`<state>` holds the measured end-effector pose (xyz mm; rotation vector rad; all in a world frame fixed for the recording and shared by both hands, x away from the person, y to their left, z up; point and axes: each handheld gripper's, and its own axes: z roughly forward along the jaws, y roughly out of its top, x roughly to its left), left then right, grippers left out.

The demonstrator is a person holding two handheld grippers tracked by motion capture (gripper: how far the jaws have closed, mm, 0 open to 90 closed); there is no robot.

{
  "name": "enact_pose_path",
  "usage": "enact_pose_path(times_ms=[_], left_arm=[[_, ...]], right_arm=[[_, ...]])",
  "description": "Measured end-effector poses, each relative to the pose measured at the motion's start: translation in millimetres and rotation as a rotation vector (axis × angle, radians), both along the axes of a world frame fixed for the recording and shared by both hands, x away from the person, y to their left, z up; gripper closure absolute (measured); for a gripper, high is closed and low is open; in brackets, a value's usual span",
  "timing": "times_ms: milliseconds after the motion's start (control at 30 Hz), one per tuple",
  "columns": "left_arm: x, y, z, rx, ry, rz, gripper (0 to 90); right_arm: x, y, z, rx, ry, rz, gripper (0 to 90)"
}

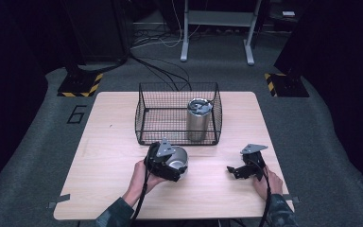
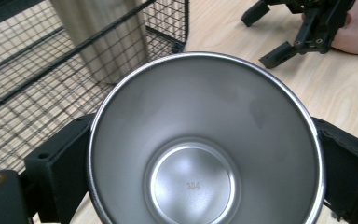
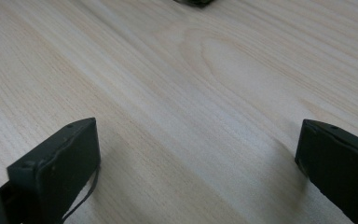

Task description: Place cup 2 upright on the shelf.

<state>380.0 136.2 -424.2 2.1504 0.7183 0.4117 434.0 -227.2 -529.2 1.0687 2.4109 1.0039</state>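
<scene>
My left gripper (image 1: 172, 166) is shut on an open steel cup (image 1: 177, 161), held just in front of the wire basket (image 1: 177, 138). In the left gripper view the cup (image 2: 205, 140) sits between both jaws with its empty inside facing the camera. A tall steel tumbler with a lid (image 1: 198, 119) stands upright in the basket's right half; its body (image 2: 98, 32) shows behind the mesh. My right gripper (image 1: 233, 171) rests open near the table's right front, with nothing but bare wood (image 3: 191, 93) between its jaws. The same gripper (image 2: 284, 32) appears at the top right of the left gripper view.
The black wire basket (image 2: 37, 79) stands at the middle back of the wooden table (image 1: 99, 156). Cables and a metal stand's legs (image 1: 217, 33) lie on the floor beyond the table. Hazard-striped bases (image 1: 80, 85) sit at both far corners.
</scene>
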Motion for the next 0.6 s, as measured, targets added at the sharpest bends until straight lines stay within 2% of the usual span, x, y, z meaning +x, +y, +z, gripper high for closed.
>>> enact_pose_path(times_ms=[467,500,600], left_arm=[[1.9,20.5,13.3,0.003,-0.015,0.036,6.0],[2.1,21.1,13.6,0.002,-0.025,0.042,6.0],[2.7,23.8,16.0,-0.004,-0.014,0.045,6.0]], right_arm=[[-0.1,0.5,-0.1,0.004,0.000,-0.006,0.0],[-0.1,0.3,0.0,0.003,0.001,-0.003,0.0],[-0.1,0.5,-0.1,0.004,0.000,-0.006,0.0]])
